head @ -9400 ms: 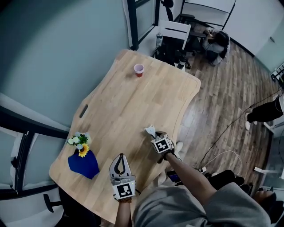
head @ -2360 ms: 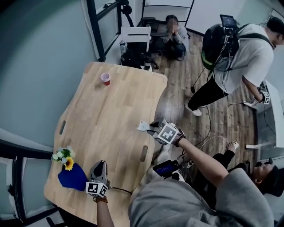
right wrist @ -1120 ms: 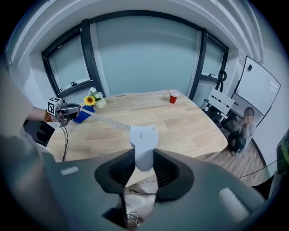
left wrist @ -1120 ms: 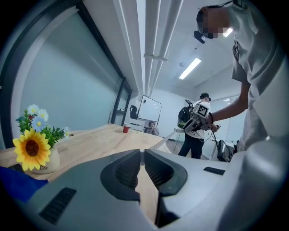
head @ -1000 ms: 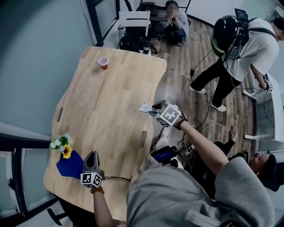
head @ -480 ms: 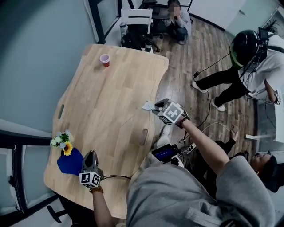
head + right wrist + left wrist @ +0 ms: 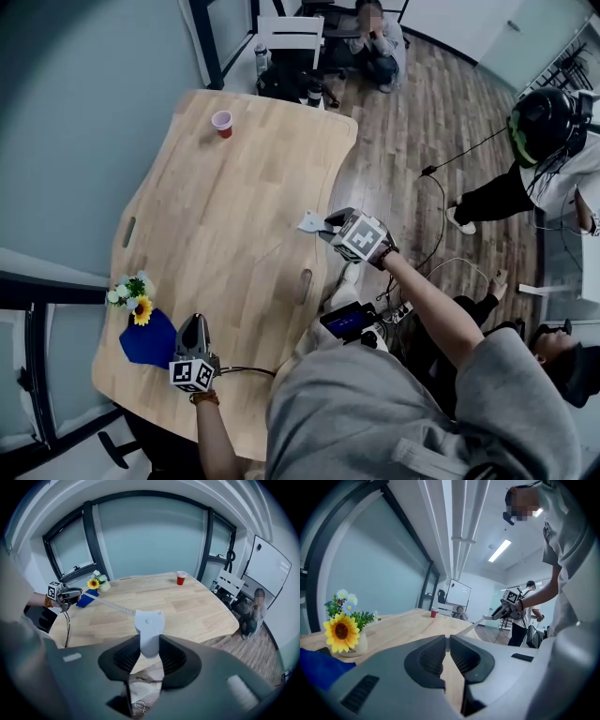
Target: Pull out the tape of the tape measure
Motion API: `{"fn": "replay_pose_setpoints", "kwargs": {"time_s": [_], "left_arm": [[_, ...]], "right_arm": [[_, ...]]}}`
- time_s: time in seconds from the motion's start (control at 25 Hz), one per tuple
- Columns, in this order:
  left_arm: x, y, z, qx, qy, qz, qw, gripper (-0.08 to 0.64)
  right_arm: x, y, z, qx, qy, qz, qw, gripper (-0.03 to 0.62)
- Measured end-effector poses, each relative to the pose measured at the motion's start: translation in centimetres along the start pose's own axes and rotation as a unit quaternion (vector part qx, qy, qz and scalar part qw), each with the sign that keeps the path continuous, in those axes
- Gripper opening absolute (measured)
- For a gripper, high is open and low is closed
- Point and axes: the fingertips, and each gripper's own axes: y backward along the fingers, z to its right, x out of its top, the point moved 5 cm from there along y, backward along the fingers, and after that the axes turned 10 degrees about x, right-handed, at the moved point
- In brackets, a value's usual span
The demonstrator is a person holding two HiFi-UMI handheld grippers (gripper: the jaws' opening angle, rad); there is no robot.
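The tape (image 7: 110,603) is drawn out across the table (image 7: 187,606), its end pinched in the closed left gripper (image 7: 448,641) and its case (image 7: 149,625) clamped in the right gripper (image 7: 149,645) beside the table's edge, so little is judged left.

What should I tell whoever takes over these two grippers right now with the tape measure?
Left gripper: shut on the end of the tape.
Right gripper: shut on the tape measure case, near the edge of the table.
The tape runs straight above the table between them.
Done: a long stretch is pulled out.
Left: pull further only if more is wanted; keep both grips firm.
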Motion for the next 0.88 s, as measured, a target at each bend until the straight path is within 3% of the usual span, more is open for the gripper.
{"fn": "replay_pose_setpoints", "kwargs": {"time_s": [0.88], "left_arm": [[0.9,-1.0,0.8,-0.004,-0.002,0.008,1.0000,0.038]], "right_arm": [[-0.7,-0.3,0.0,-0.002,-0.001,-0.003,1.000,0.132]]}}
